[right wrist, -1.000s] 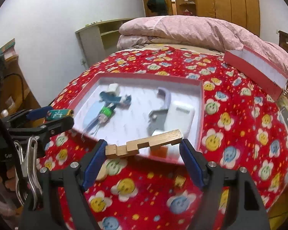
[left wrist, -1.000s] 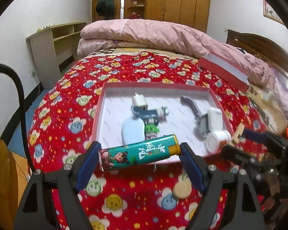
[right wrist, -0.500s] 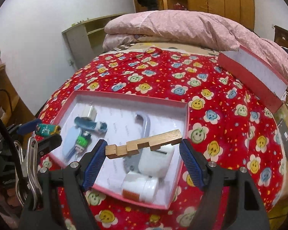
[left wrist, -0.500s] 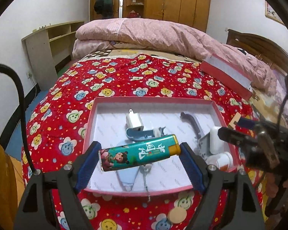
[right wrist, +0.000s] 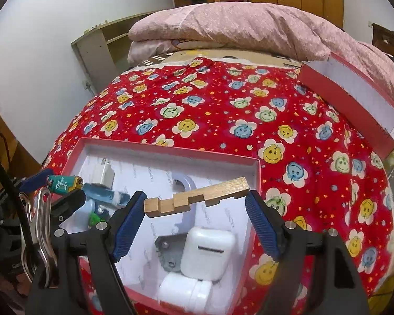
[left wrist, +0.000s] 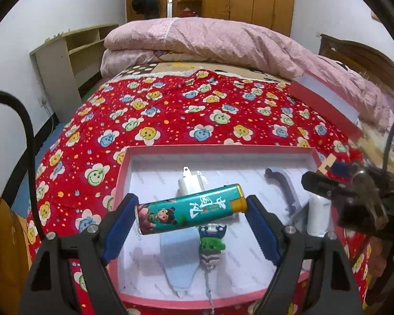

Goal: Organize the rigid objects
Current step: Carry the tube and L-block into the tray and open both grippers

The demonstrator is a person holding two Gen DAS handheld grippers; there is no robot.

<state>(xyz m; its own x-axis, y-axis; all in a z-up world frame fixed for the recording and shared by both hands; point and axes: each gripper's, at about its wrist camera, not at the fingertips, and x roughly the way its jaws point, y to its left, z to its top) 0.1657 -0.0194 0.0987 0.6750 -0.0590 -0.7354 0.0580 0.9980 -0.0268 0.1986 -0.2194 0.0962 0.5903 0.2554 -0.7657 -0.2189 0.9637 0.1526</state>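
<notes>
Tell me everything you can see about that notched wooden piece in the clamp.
The wooden piece is a pale, light-grained bar with stepped notches cut along both edges. It hangs crosswise, slightly tilted, its right end higher, clamped end to end between the right gripper's blue ridged pads. Only those pads touch it; it hangs above the red box of small items.

Inside the tray [left wrist: 123, 173], the strip along the far wall and the far left corner lie bare. A white charger [left wrist: 187, 183] and a blue pouch [left wrist: 180, 258] fill its middle; a white case [right wrist: 208, 252] and grey handle [right wrist: 185, 191] crowd its right side. Beyond the tray, the red blanket [right wrist: 210, 110] lies open up to the box lid [right wrist: 354, 94].
</notes>
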